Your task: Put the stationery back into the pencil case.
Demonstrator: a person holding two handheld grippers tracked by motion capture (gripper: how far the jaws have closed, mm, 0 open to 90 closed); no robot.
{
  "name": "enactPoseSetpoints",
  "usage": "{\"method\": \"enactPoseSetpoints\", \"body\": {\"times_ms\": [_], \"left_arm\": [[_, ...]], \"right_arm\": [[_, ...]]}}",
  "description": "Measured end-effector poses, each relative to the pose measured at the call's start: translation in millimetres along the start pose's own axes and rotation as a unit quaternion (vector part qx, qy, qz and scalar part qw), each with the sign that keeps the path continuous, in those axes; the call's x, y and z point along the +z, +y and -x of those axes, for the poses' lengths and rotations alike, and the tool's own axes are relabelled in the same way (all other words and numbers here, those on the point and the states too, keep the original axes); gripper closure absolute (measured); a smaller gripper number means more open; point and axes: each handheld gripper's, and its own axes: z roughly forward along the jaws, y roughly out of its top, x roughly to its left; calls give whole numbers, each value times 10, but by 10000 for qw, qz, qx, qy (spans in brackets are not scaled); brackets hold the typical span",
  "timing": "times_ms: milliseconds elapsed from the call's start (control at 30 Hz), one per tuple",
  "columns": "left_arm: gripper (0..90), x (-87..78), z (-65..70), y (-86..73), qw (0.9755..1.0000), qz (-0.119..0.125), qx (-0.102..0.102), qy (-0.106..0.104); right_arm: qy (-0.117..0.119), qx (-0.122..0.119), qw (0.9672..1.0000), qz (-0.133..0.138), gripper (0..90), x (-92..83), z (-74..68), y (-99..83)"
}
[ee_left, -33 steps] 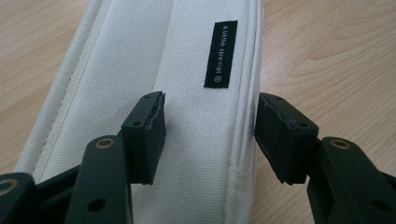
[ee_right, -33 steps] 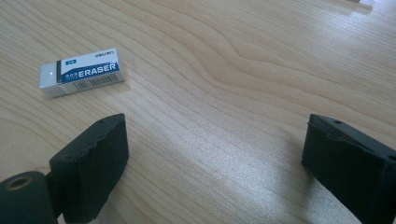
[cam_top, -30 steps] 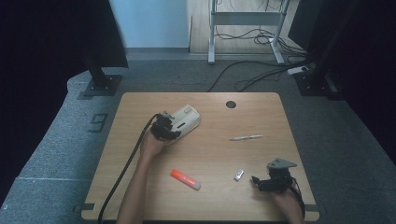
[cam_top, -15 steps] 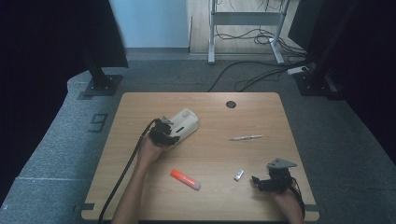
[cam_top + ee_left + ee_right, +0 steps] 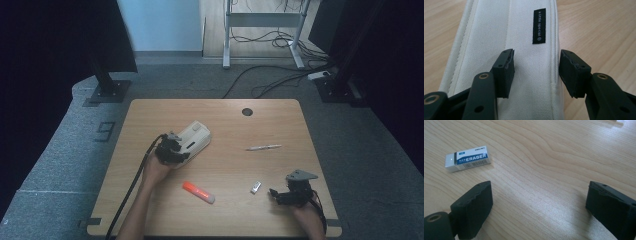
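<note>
The white pencil case (image 5: pixel 196 141) lies on the wooden worktop (image 5: pixel 280 120), left of the middle, with its long side running from about seven to one o'clock in the high view. The left gripper (image 5: pixel 176 152) sits at the case's seven o'clock end. In the left gripper view its jaws straddle one edge strip of the case (image 5: pixel 506 32): one pad rests on the fabric, the other stands just off the side seam, so the grip is not yet tight. A black label (image 5: pixel 539 26) lies ahead of the jaws. The right gripper (image 5: pixel 276 193) rests near the worktop's five o'clock corner, jaws wide apart over bare wood, with an eraser (image 5: pixel 467 158) at about ten o'clock from them
</note>
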Motion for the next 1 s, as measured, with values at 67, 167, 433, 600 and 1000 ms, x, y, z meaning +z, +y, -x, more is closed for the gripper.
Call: {"method": "enactPoseSetpoints", "body": {"times_ms": [67, 167, 433, 600, 1000], "left_arm": [[463, -24, 26, -44, 10000, 46, -37, -25], [463, -64, 54, -99, 9999, 71, -40, -67], [461, -175, 130, -251, 9998, 129, -107, -70], [433, -219, 178, -322, 9999, 103, -64, 27], [413, -383, 269, -534, 9993, 161, -238, -232]], "right_arm": [[0, -1, 10000, 1, 67, 0, 0, 0], [0, -1, 10000, 0, 67, 0, 0, 0], [0, 0, 10000, 0, 67, 0, 0, 0], [0, 1, 10000, -1, 67, 0, 0, 0], [-5, 3, 10000, 2, 69, -1, 0, 0]]}}
